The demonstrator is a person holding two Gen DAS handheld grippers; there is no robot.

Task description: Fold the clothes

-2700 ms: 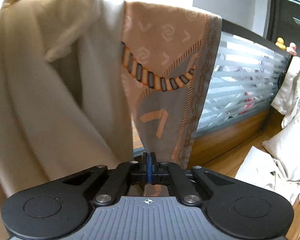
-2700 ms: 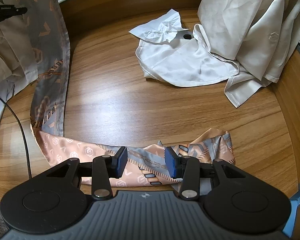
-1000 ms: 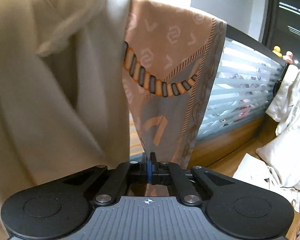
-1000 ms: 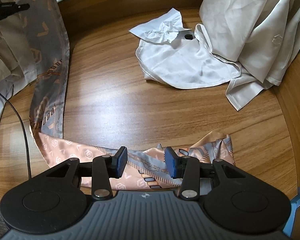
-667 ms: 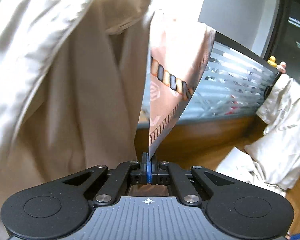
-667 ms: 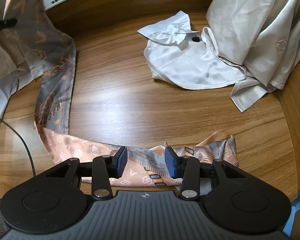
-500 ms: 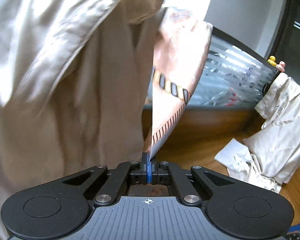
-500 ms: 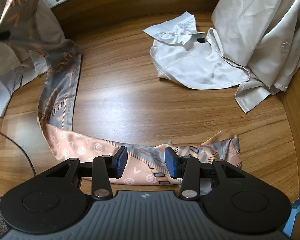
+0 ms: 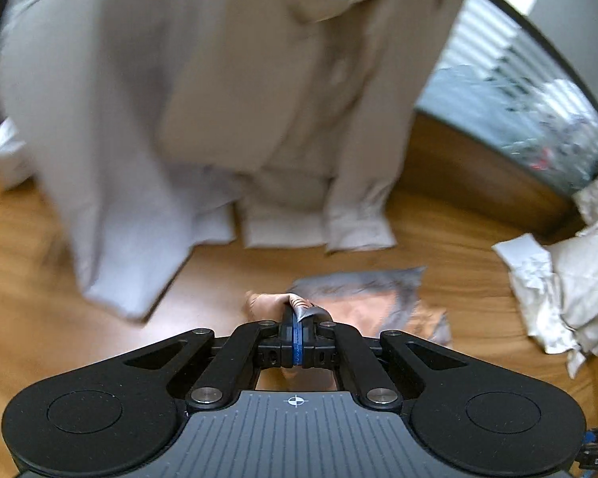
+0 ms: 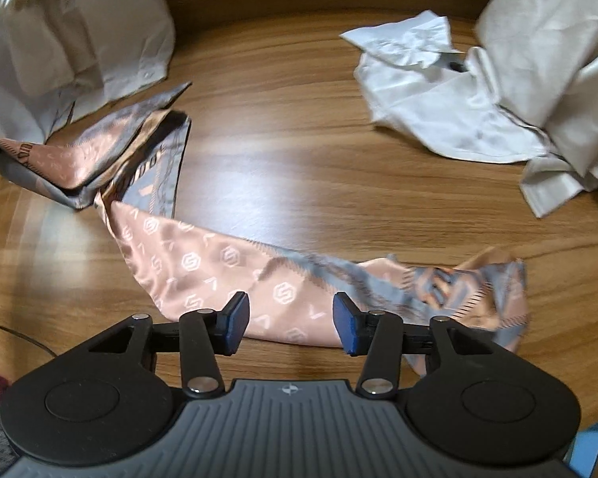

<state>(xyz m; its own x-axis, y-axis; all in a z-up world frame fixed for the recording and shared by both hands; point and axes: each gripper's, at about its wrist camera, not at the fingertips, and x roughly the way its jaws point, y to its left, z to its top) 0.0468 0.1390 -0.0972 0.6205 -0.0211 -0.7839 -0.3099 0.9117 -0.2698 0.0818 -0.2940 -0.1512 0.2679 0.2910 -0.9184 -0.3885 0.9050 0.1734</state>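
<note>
The folding is only just getting under way, as I judge it. The pink-and-grey patterned scarf (image 10: 227, 263) is lying across the wooden counter (image 10: 339, 167) as a long twisted band, bunched at its far left end and crumpled at its right end, with no neat fold showing anywhere. The left gripper (image 9: 297, 332) is clamping tight on a corner of the scarf (image 9: 362, 302), low over the counter. The right gripper (image 10: 287, 318) is hovering over the middle of the band with its jaws opening; the cloth is lying beneath the gap, and the pads are not pressing on it. Squaring the scarf out and doubling it over are both left to do, and so are the pale garments lying about.

The right wrist view is showing the scarf's whole run, plus a crumpled white garment (image 10: 450, 111) and a cream shirt (image 10: 71, 32) at the counter's far corners. The left wrist view is showing only the pinched end, blurred, yet it alone is showing the closed pads on the cloth, the cream shirt (image 9: 227, 91) hanging down from above, and the slatted blind (image 9: 510, 79) behind.
</note>
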